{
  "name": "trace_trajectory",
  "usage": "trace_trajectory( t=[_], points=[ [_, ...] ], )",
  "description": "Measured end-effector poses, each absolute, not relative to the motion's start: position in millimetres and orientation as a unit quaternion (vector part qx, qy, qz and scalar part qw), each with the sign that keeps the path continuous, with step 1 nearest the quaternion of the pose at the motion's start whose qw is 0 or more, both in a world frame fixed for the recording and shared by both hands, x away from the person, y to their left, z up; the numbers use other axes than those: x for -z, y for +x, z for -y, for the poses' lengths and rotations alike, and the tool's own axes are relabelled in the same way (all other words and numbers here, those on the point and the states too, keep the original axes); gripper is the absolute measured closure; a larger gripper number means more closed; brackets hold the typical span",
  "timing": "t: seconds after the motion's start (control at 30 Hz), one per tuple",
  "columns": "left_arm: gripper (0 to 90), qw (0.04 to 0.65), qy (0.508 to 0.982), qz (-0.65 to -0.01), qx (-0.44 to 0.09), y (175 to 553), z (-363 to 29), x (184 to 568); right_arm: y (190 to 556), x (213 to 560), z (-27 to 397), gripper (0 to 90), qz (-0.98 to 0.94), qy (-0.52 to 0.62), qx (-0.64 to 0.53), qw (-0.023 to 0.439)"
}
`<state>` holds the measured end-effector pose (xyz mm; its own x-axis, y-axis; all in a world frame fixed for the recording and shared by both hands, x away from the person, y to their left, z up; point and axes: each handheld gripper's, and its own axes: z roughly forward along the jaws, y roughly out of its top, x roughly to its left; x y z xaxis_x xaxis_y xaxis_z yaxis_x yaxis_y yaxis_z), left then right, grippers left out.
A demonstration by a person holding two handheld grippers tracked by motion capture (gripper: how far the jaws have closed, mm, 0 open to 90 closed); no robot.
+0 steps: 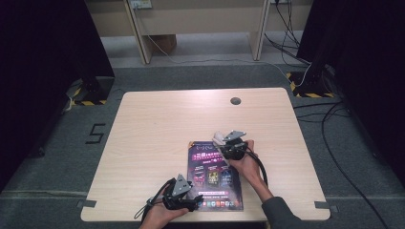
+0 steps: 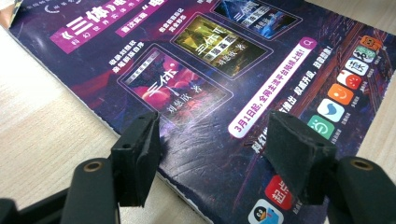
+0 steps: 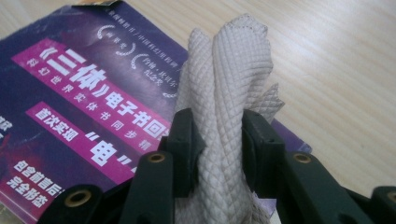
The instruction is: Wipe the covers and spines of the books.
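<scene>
Our right gripper [image 3: 217, 140] has its jaws clenched on a bunched white textured cloth [image 3: 231, 79], soft and light, so mid-fold is fine. The left gripper [image 2: 215, 154] stands released over the thin, slippery purple poster [image 2: 205, 79] on the desk [image 1: 157, 119].

glossy paper poster [image 2: 224, 88], waffle-textured cloth [image 3: 233, 93], wood-grain table [image 1: 157, 124]

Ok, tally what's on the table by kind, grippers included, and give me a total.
Poster: 1
Cloth: 1
Grippers: 2, the left gripper over the poster's near edge, the right gripper clamped on the cloth
Total: 4
</scene>
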<state>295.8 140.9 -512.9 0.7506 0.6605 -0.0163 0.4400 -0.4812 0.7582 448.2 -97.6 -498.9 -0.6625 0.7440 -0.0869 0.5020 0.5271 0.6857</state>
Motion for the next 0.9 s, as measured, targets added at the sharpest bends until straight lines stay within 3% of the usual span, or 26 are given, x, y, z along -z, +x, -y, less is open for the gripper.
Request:
trace_trajectory(
  t=[0.13, 0.6, 0.9],
  points=[
    [35.0, 0.392, 0.849, -0.324, -0.140, 296.1, -140.8, 512.7, 446.1, 498.1, 90.1, 68.3, -0.857, 0.358, -0.312, 0.200],
    [35.0, 0.394, 0.848, -0.325, -0.142, 295.2, -141.1, 513.3, 450.8, 500.2, 19.5, 68.1, -0.879, 0.297, -0.333, 0.167],
    [35.0, 0.394, 0.848, -0.325, -0.142, 295.1, -141.1, 513.3, 462.2, 499.7, 1.1, 67.0, -0.879, 0.302, -0.328, 0.170]
  ],
)
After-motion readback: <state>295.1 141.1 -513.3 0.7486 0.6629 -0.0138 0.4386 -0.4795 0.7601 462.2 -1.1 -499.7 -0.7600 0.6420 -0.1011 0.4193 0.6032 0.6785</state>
